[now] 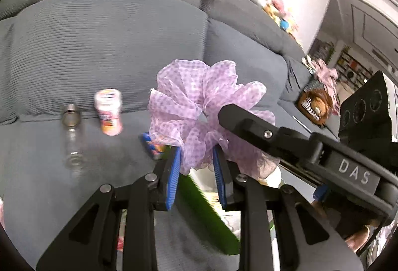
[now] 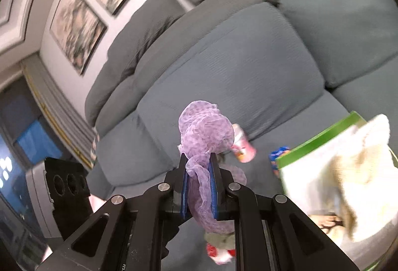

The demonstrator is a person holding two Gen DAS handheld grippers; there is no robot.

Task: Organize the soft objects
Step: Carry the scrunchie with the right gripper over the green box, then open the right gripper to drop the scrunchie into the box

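A frilly lilac checked scrunchie (image 1: 199,106) hangs above the blue-grey sofa seat (image 1: 74,171). My left gripper (image 1: 196,159) is shut on its lower frill. My right gripper (image 2: 200,166) is shut on the same scrunchie (image 2: 206,136); its black finger (image 1: 248,121) reaches into the left wrist view from the right. A green-rimmed box (image 2: 321,136) holding a cream knitted cloth (image 2: 360,166) sits at the right, just below the scrunchie in the left wrist view (image 1: 206,211).
A small pink-labelled bottle (image 1: 109,114), a clear glass bottle (image 1: 72,136) and a blue packet (image 1: 151,146) lie on the seat. A brown plush toy (image 1: 316,104) and pink cloth (image 1: 325,74) lie farther right. A red-and-white item (image 2: 219,251) lies below my right gripper.
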